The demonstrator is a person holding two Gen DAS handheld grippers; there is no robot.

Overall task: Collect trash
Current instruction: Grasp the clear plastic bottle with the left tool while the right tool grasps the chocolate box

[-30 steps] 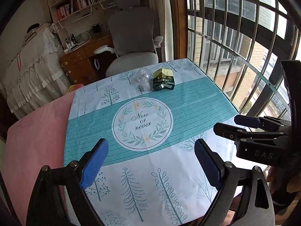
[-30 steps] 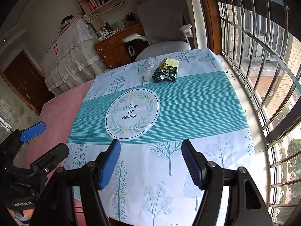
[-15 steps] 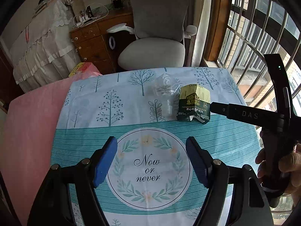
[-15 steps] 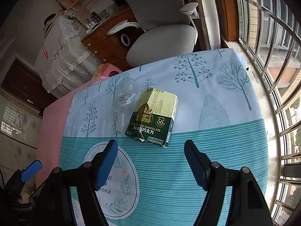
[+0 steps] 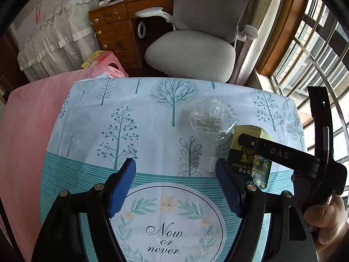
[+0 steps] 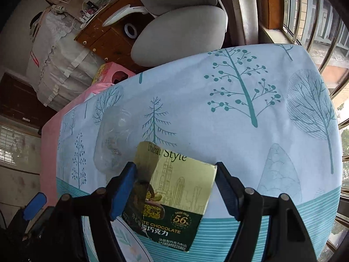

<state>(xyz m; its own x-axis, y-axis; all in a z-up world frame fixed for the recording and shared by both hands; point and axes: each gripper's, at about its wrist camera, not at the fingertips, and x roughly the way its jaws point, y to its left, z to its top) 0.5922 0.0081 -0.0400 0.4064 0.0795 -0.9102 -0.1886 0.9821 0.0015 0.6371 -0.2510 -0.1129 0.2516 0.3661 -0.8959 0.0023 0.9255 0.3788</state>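
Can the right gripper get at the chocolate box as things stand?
Probably yes. The right gripper is open and already straddles the chocolate box, which lies flat on the tablecloth. The clear plastic bottle lies beside the box's left edge, close to that finger.

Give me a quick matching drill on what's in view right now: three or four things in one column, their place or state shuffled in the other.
Things:
1. chocolate box
2. clear plastic bottle
3. left gripper
4. grey chair

Places or states:
A. beyond the table's far edge
B. lying left of the box
C. between the right gripper's open jaws
D. open over bare tablecloth, the bottle's neck by its right finger

Pairs: 1-C, 2-B, 3-D, 4-A
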